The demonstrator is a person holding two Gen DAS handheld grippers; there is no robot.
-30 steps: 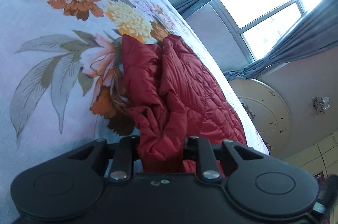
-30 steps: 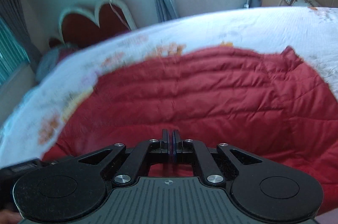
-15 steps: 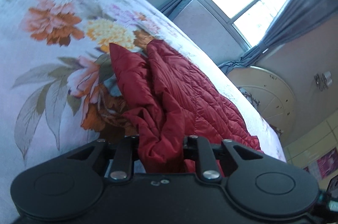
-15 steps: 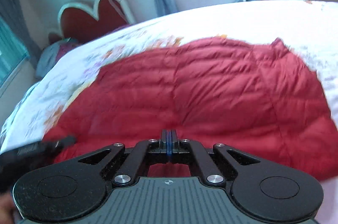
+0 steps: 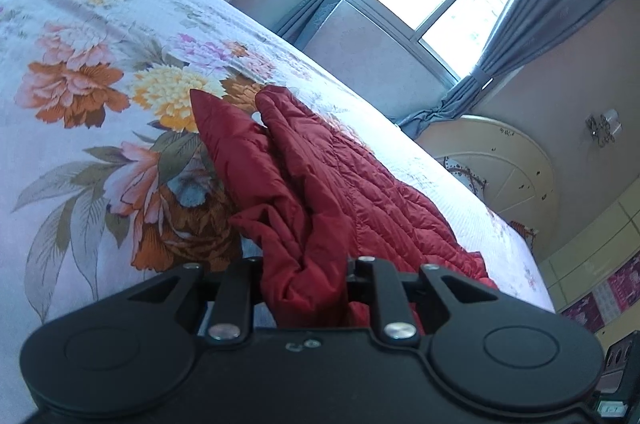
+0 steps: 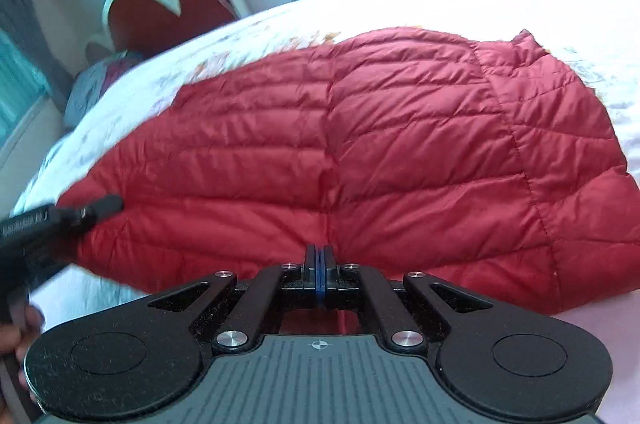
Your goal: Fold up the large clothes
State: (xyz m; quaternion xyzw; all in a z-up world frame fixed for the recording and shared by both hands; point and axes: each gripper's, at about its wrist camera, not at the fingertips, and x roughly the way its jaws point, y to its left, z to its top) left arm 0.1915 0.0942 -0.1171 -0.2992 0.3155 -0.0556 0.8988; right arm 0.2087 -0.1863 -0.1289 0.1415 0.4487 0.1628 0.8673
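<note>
A dark red quilted jacket [image 6: 360, 152] lies spread on the bed [image 6: 520, 0], its puffy panels stitched in horizontal rows with a vertical seam down the middle and another toward its right side. In the right wrist view the cloth looks broad and mostly flat, with small creases. The right gripper [image 6: 319, 264] has its fingers pressed together at the jacket's near edge; whether any cloth is caught between them cannot be told. In the left wrist view the jacket [image 5: 320, 192] is bunched into thick folds over the flowered bedsheet [image 5: 80, 84], and the left gripper [image 5: 306, 288] is clamped on a crumpled wad of the red cloth. That gripper's black finger [image 6: 100, 206] shows at the jacket's left corner.
</note>
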